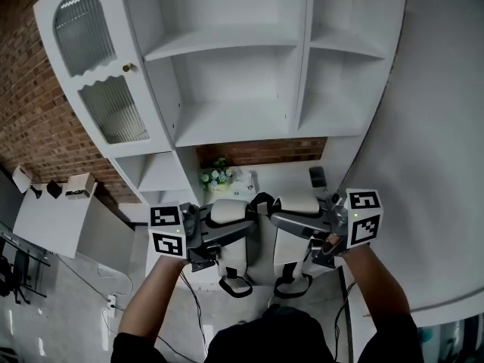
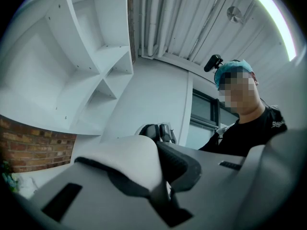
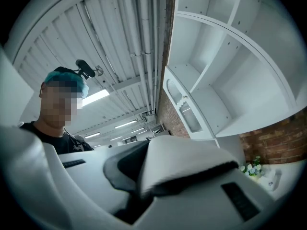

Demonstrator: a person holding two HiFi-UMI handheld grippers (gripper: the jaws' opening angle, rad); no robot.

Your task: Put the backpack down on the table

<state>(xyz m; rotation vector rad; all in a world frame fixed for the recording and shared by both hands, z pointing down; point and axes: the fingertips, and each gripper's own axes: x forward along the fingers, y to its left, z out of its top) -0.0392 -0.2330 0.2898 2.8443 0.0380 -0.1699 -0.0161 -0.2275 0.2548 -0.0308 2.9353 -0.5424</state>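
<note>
White backpack (image 1: 290,249) — black straps (image 1: 236,286).

A tall white shelf unit (image 1: 234,123) fills the far side, its open compartments bare. On its left side is a cabinet door (image 1: 102,89) with arched, ribbed glass panes and a small knob. Left of the unit runs a red brick wall (image 1: 30,119). Brick shows again behind the niche under its shelves, where a white table (image 1: 291,174) carries a pot of white flowers (image 1: 217,175). Further left of the unit, a smaller table (image 1: 53,229) stands on the grey floor (image 1: 76,316), a cardboard box (image 1: 79,185) by its far corner. Right of the unit rises a plain white wall (image 1: 446,142). Above it run white ceiling pipes (image 2: 153,18) and a strip light (image 2: 277,13).
</note>
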